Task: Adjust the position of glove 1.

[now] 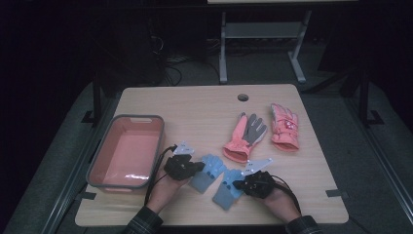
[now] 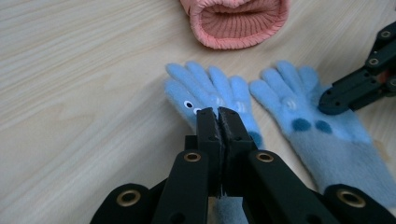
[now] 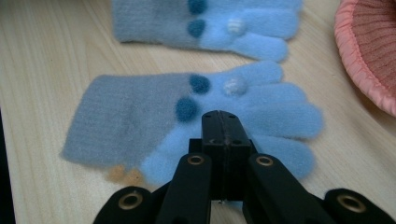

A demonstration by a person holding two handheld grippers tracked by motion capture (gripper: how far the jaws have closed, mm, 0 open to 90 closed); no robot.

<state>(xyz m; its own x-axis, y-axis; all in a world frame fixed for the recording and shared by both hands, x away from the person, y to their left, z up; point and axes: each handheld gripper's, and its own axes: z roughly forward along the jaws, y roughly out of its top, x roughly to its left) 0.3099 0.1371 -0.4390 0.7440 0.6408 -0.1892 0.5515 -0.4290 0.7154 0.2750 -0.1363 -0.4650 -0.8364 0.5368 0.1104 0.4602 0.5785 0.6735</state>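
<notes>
1. A pink tub [image 1: 127, 151] with a grey rim stands on the table just to the left of the left tongs, open side up.
2. A pink glove with a grey palm [image 1: 245, 136] lies flat beyond both tongs, its fingers pointing away and its ribbed cuff [image 2: 238, 21] nearest them.
3. A second pink glove [image 1: 285, 126], with a patterned back, lies just right of the first, farther from the tongs and well beyond the right ones.
4. A round hole [image 1: 243, 97] sits in the wooden table [image 1: 195, 105] near its far edge, far beyond the tongs.
5. A white metal table frame [image 1: 263, 36] stands on the dark floor past the table.
</notes>
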